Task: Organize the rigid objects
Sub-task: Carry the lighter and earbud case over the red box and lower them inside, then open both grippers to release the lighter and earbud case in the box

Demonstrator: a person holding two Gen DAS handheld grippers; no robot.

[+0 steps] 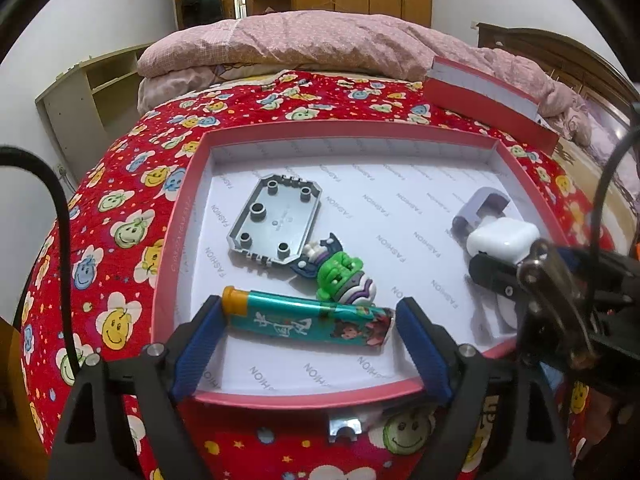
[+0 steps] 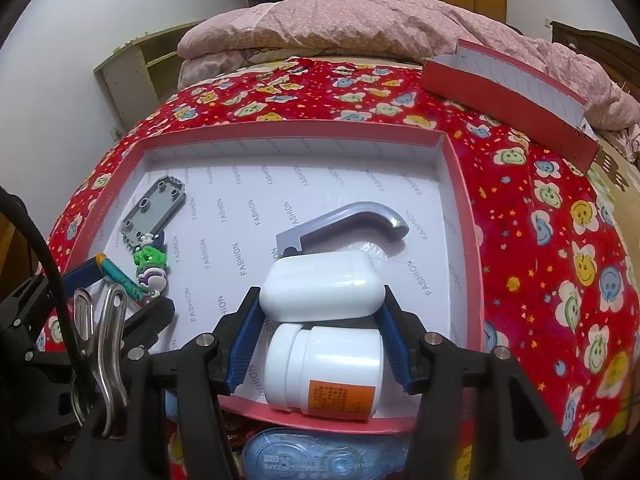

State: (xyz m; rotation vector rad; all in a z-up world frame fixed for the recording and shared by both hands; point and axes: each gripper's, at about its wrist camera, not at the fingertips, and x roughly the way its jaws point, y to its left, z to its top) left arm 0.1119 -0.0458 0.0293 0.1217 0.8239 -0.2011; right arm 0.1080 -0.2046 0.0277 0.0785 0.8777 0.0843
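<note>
A big red box [image 1: 176, 240] with a white floor sits on the red bed cover [image 1: 120, 208], and inside it lie a grey plate [image 1: 276, 220], a green toy [image 1: 344, 276], a teal tube [image 1: 312, 318] and a grey hook piece [image 2: 344, 224]. The left gripper [image 1: 310, 344] has its jaws spread wide on both sides of the teal tube, and I cannot tell if they touch it. The right gripper [image 2: 318, 340] has its blue pads [image 2: 244, 344] pinching the white case [image 2: 320, 290], and a white bottle [image 2: 324, 372] lies just under the case near the front wall of the box.
</note>
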